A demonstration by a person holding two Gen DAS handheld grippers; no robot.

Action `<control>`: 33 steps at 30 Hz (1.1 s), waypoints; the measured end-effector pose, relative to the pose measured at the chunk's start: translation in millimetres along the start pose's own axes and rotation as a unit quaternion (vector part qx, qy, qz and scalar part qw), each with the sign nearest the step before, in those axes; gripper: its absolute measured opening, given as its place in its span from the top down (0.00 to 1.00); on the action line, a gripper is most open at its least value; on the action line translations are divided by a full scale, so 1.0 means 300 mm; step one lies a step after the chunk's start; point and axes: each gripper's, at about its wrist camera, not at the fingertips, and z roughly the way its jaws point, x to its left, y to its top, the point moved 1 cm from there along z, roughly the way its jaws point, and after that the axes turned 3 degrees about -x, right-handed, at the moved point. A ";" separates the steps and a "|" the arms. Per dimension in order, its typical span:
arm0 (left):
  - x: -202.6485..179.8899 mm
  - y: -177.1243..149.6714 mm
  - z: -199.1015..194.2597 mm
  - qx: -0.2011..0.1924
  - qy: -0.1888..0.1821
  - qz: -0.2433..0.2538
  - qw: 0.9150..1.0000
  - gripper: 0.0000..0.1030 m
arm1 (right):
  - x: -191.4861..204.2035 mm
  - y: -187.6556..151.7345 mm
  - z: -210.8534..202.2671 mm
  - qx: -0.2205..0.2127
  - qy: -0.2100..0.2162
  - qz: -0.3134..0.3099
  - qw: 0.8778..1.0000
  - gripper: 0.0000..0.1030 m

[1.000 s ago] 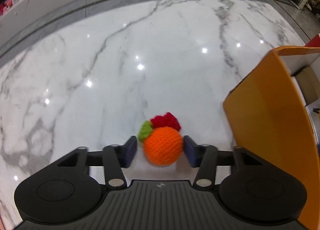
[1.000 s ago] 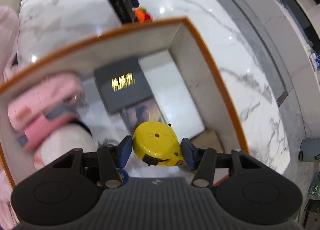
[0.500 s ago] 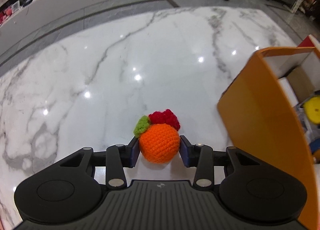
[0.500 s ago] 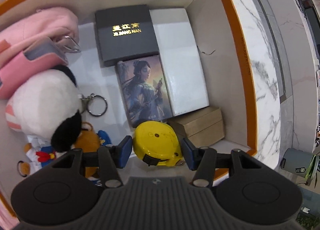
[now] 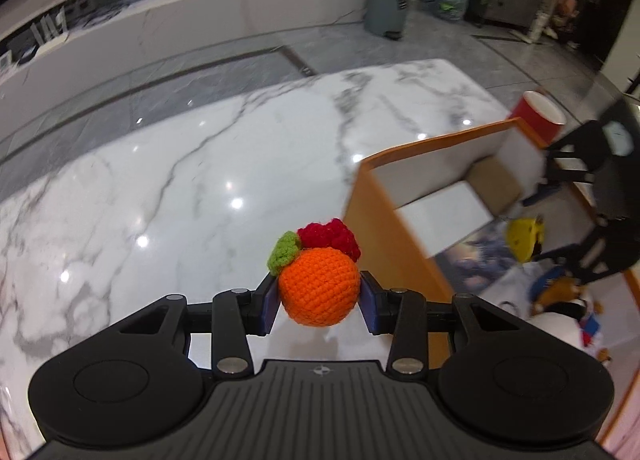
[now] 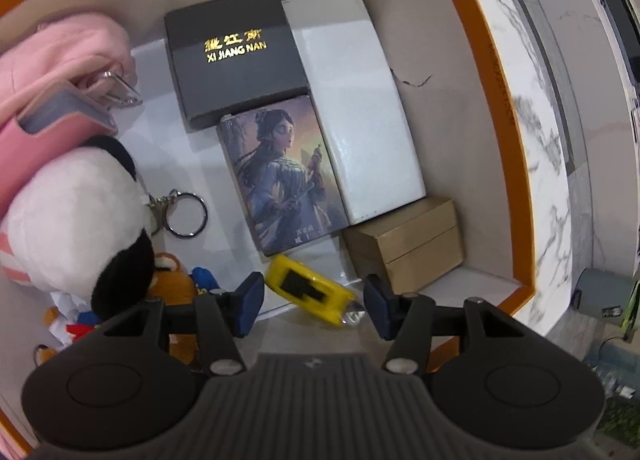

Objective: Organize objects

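— Orange yarn is what the left gripper (image 5: 319, 302) is carrying, yes?

— Yes. Its fingers (image 5: 269, 306) have just been closing, and they are now pressing on both sides of the crocheted orange (image 5: 318, 288). The green leaf and the red tuft are poking up past the fingertips.

— Is it sitting on anything?

— No, it is hanging between the fingers, clear of the marble tabletop (image 5: 160, 199). The orange-walled box (image 5: 384, 244) is standing just to the right of those fingers, with a red cup (image 5: 536, 115) showing beyond its far corner.

— And the right gripper (image 6: 312, 302)?

— It is pointing down into that box (image 6: 420, 39). Its fingers (image 6: 250, 302) are standing apart and gripping nothing. The yellow tape measure (image 6: 308, 290) is lying tilted on the box floor, in the gap between them, with space showing beside the left pad.

— What is lying around it?

— Ahead of the fingertips a picture-printed box (image 6: 280, 175) is lying flat, with a black box (image 6: 236, 55) beyond it and a white box (image 6: 360, 111) alongside. A brown box (image 6: 412, 248) is sitting just ahead of the right finger. Left of the left finger a black-and-white plush (image 6: 72, 219) is resting beside a key ring (image 6: 186, 215), and a pink pouch (image 6: 60, 79) is lying farther off.
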 end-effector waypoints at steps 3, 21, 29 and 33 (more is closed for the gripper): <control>-0.051 0.016 -0.043 -0.015 -0.006 0.022 1.000 0.54 | -0.008 -0.010 -0.020 0.001 -0.002 0.019 1.000 0.46; -0.400 0.070 0.024 -0.002 -0.071 0.155 0.985 0.54 | 0.043 -0.059 -0.010 -0.018 -0.041 0.024 0.999 0.60; -0.493 0.053 0.182 0.051 -0.103 0.181 0.977 0.54 | 0.032 -0.084 -0.023 -0.045 -0.040 0.063 0.996 0.58; -0.525 0.040 0.261 0.089 -0.124 0.177 0.972 0.54 | 0.027 -0.101 -0.083 -0.084 -0.041 0.086 0.992 0.50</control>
